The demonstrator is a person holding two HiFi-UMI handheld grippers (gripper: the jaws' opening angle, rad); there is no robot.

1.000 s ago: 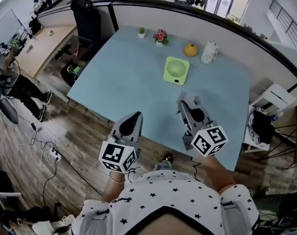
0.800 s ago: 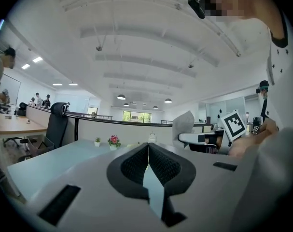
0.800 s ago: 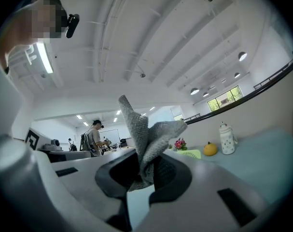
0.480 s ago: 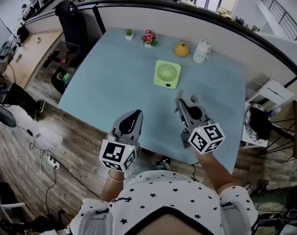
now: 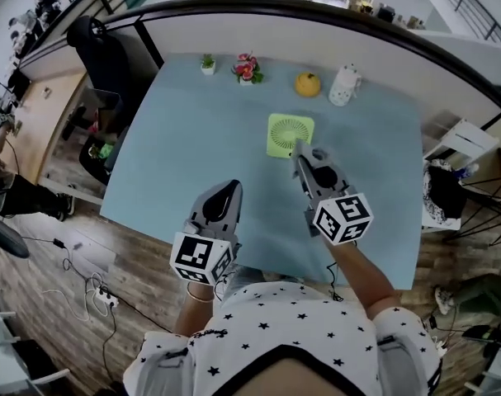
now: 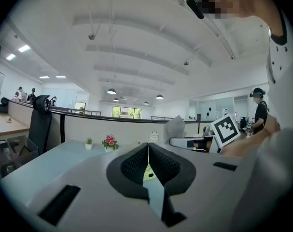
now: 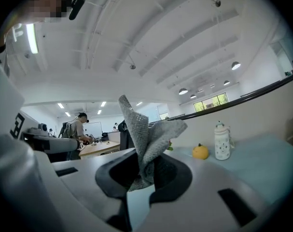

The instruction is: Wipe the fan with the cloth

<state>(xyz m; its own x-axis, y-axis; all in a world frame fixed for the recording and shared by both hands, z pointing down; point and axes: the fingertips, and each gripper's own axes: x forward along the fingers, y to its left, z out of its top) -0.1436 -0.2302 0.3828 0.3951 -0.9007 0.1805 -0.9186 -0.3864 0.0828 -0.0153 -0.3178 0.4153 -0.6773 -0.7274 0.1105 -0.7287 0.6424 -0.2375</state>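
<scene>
Light-blue worktop [image 5: 200, 147], one person standing at its near edge with a hand-held gripper in each hand. Fan [image 5: 290, 134]: square, pale green, lying flat with its grille up, toward the far half of the worktop. Right gripper [image 5: 299, 150] reaches out over the surface, its tip at the fan's near edge in the head view; contact with the fan cannot be judged. Its fingers [image 7: 115, 175] are clenched on a grey knitted cloth [image 7: 145, 139], which stands up from them in a crumpled fold. Left gripper [image 5: 229, 188] is held back by the near edge, well apart from the fan and level with the person's body. Its fingers [image 6: 132, 166] are pressed together with nothing between them; only a sliver of green shows past the seam. Along the far edge, in a row: small potted plant [image 5: 207, 63], pot of red flowers [image 5: 247, 68], an orange round fruit [image 5: 308, 83], a white lidded bottle [image 5: 342, 86].
</scene>
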